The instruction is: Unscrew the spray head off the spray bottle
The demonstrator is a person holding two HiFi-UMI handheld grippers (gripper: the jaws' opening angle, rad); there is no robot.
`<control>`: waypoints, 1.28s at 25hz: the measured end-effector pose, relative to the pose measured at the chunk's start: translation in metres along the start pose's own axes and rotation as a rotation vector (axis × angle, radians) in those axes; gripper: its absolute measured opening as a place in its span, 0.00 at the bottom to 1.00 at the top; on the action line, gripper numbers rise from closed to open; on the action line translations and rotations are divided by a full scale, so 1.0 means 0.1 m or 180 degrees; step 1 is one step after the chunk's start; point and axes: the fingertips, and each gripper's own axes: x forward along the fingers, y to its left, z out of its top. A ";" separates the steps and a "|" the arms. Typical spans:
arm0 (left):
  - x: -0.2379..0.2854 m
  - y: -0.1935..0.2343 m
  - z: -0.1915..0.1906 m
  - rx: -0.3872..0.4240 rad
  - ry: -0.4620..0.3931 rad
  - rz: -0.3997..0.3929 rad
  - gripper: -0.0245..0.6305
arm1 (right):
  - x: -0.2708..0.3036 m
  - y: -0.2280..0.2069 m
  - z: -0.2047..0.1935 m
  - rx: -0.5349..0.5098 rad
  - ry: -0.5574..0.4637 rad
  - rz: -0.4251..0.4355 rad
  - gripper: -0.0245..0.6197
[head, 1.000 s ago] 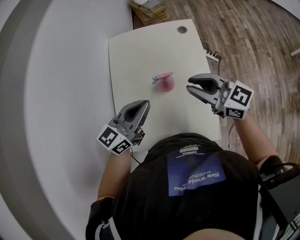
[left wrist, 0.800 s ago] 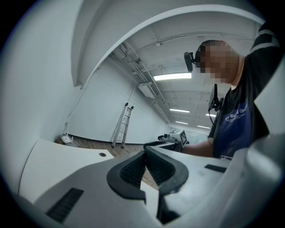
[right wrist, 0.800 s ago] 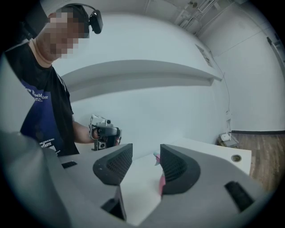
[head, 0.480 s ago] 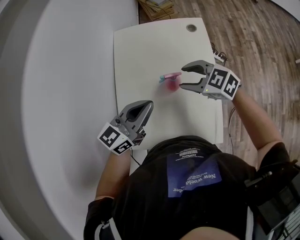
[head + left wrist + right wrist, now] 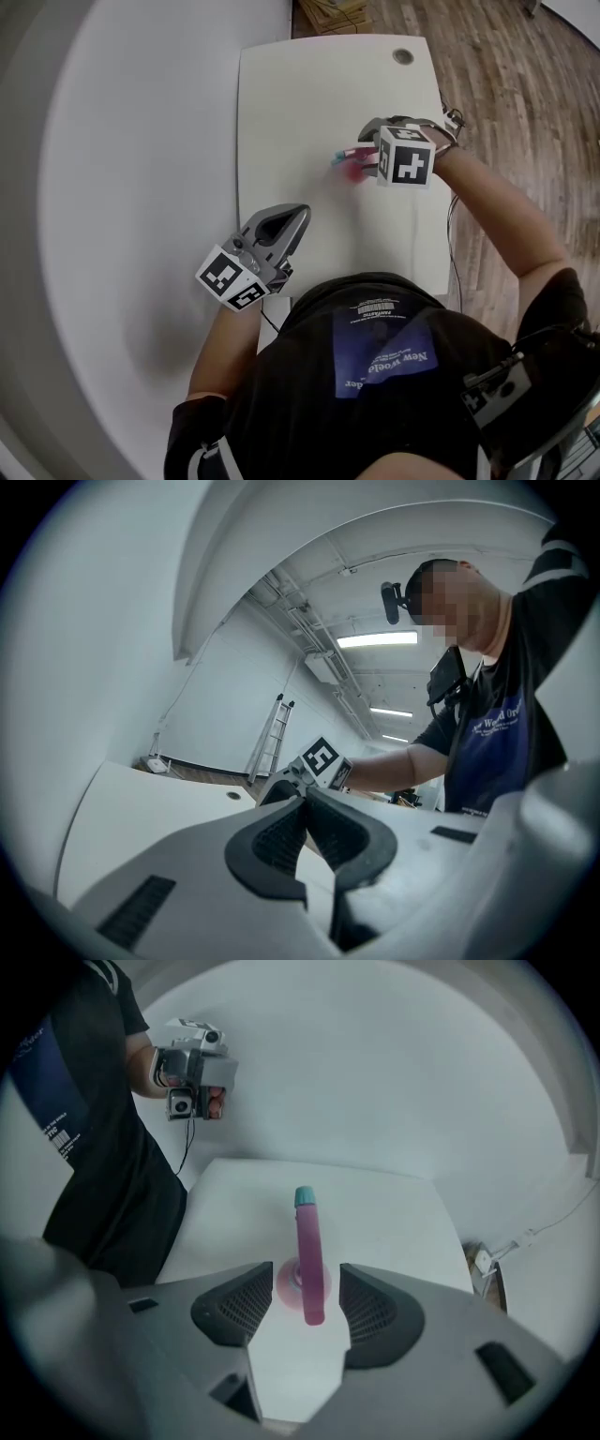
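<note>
right gripper (image 5: 306, 1274), just opened, straddles the slim pink spray head (image 5: 308, 1241); left gripper (image 5: 305, 801) closed.

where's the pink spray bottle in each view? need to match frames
Head view: spray bottle upper centre, on the white table, right beside the right gripper.
Left gripper view: not in it.
Right gripper view: centre, standing between that gripper's fingers, which have just been opening and do not touch it.
Shared landmark: the white table, seen in all three views.
</note>
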 end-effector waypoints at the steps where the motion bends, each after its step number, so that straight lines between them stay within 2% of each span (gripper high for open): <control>1: 0.00 0.00 -0.01 -0.0006 0.0001 0.0001 0.04 | 0.04 0.00 -0.02 -0.0026 0.0065 0.0022 0.37; 7: 0.00 0.00 -0.03 -0.0005 0.0041 -0.0004 0.04 | 0.13 0.00 -0.04 -0.0040 0.0216 0.0156 0.37; 13: -0.01 0.02 -0.04 -0.0021 0.0028 0.0012 0.04 | 0.18 -0.01 -0.01 -0.0064 0.0268 0.0173 0.36; 19: -0.01 0.02 -0.05 -0.0043 0.0017 0.0019 0.04 | 0.21 -0.02 0.01 -0.0136 0.0289 0.0137 0.23; 32: -0.02 0.05 -0.09 -0.0081 0.0000 0.0026 0.04 | 0.28 -0.02 0.01 -0.0231 0.0397 0.0226 0.23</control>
